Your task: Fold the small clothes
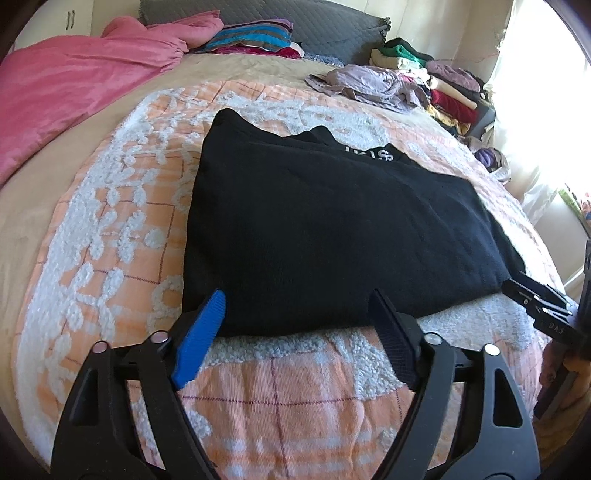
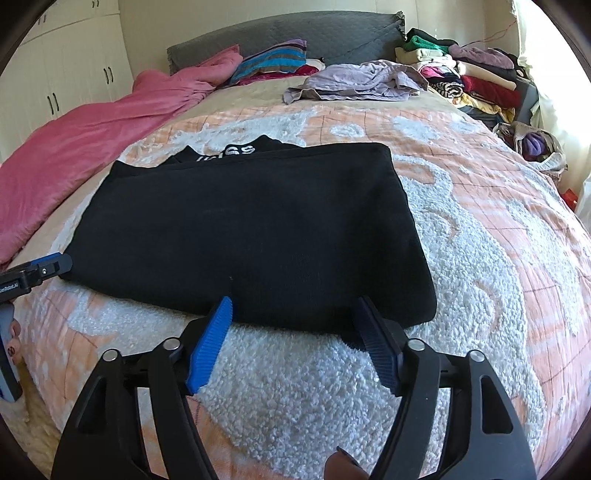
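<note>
A black garment (image 1: 332, 229) (image 2: 251, 229) lies folded flat on the orange-and-white bedspread (image 1: 110, 236) (image 2: 480, 229), with white lettering showing at its far edge. My left gripper (image 1: 297, 299) is open at the garment's near edge towards its left corner, its fingertips over the hem with the pads apart. My right gripper (image 2: 293, 302) is open at the near edge towards the right corner, and its pads press on nothing. Each gripper shows at the edge of the other's view: the right one (image 1: 535, 299) and the left one (image 2: 44, 267).
A pink blanket (image 1: 74, 85) (image 2: 92, 136) lies along the bed's left side. At the far right lie a crumpled lilac garment (image 1: 365, 83) (image 2: 358, 79) and a stack of folded clothes (image 1: 450, 92) (image 2: 472, 74). Striped pillows (image 2: 273, 61) rest against the grey headboard (image 2: 295, 33).
</note>
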Demonstrator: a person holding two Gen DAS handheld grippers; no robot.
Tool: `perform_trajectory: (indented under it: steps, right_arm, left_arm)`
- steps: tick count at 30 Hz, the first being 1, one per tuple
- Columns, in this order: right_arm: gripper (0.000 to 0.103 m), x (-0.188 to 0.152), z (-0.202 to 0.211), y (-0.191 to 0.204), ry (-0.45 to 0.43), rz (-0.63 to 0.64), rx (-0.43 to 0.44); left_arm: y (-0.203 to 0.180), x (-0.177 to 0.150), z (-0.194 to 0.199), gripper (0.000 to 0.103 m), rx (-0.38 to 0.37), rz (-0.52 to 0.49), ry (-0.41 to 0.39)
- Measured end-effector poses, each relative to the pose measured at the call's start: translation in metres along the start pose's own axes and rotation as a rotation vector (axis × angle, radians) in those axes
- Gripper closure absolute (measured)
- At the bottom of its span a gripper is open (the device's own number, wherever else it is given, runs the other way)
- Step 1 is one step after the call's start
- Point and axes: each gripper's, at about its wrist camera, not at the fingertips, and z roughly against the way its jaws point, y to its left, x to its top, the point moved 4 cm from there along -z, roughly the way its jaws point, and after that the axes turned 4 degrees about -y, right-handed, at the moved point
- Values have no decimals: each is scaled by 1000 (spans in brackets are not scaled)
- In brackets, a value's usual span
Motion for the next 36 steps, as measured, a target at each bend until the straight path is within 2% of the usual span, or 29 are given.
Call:
perform_trajectory:
  steps: [2, 5, 9, 11, 13, 16, 36]
  right_arm:
    - [24, 0, 4, 1, -7, -5, 5]
    - [19, 1, 10, 3, -21, -6, 8]
    - [19, 0, 17, 5, -32, -1, 13]
    - [19, 0, 19, 7, -36, 4, 13]
    - [18, 0, 21, 9, -38, 5, 13]
    - [9, 0, 25, 11, -47, 5, 14]
    - [7, 0, 47, 41, -83, 57, 30]
  left_arm:
    - [0, -1, 5, 28, -1, 5, -8]
    - [3, -2, 12, 27, 0, 15, -16]
    - [5, -2, 19, 27, 5, 24, -25]
    - [7, -2, 21, 11, 12, 28, -26]
    - [8, -2, 24, 11, 10, 29, -29]
    - [9, -4, 28, 11, 12, 28, -30]
    - [11, -22, 53, 10, 19, 26, -30]
